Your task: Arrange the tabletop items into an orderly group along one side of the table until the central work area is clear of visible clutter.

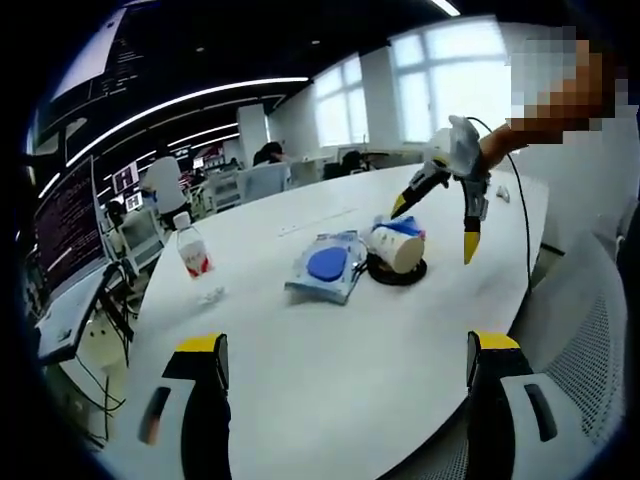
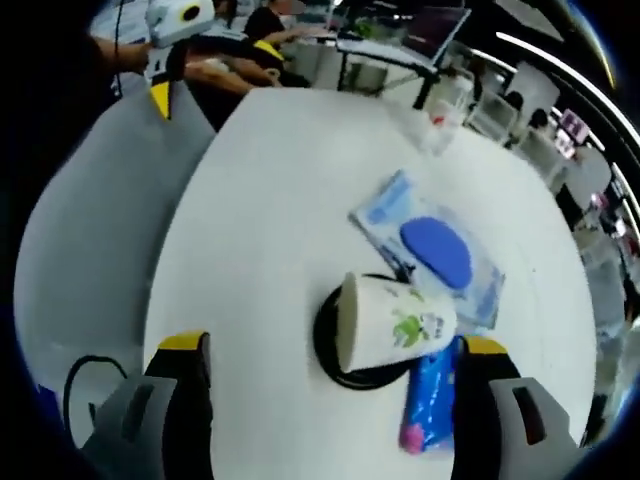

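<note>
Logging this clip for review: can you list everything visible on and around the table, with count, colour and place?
Table: one, white, under everything.
Mug: one, white with a green print, on its side on the coaster.
Coaster: one, black, round, under the mug.
Clear pouch: one, with a blue disc inside, beside the mug.
Blue packet: one, blue and pink, against the mug.
Bottle: one, clear, red label, upright, apart.
Left gripper: yellow-tipped, open.
Right gripper: yellow-tipped, open.

one water bottle [image 1: 192, 249], one white cup [image 2: 392, 320], one black coaster [image 2: 345, 366], two blue packets [image 2: 440, 255]
</note>
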### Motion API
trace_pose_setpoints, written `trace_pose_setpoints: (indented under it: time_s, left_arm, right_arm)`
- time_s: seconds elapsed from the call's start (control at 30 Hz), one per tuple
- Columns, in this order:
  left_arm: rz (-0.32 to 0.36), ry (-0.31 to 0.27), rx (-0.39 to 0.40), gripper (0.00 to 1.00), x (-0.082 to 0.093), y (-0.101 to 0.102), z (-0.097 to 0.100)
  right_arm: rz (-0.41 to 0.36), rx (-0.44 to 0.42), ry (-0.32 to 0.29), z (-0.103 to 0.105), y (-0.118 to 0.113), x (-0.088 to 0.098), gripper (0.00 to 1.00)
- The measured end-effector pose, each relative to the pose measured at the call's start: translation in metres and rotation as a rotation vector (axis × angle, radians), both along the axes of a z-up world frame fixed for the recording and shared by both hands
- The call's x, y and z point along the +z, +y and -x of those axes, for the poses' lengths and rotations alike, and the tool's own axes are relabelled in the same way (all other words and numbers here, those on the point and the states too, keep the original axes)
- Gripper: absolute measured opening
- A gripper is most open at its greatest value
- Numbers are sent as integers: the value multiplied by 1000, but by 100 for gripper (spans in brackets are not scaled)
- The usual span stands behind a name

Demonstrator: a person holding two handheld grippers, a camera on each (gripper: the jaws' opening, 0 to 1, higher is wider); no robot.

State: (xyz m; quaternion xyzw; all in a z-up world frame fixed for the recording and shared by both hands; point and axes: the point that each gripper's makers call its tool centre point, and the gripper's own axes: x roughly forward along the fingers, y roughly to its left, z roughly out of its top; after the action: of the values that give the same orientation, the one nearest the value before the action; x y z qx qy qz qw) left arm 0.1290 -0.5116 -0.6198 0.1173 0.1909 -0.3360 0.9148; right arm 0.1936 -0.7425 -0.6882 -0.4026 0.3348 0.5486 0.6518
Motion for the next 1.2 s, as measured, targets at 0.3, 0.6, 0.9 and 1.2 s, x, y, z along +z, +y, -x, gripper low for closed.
trace_pose_setpoints:
  time_s: [0.3, 0.6, 0.9, 1.2]
  left_arm:
    - [-3, -6, 10, 100, 0, 2, -1]
    - [4, -12, 23, 100, 1, 5, -3]
    - [4, -13, 27, 100, 2, 5, -3]
    - [10, -14, 38, 100, 2, 7, -5]
  right_arm:
    - [121, 160, -22, -3, -4, -3, 100]
    - [245, 324, -46, -9, -10, -7, 100]
    - [312, 457, -72, -13, -9, -10, 100]
    - [451, 667, -148, -26, -21, -10, 100]
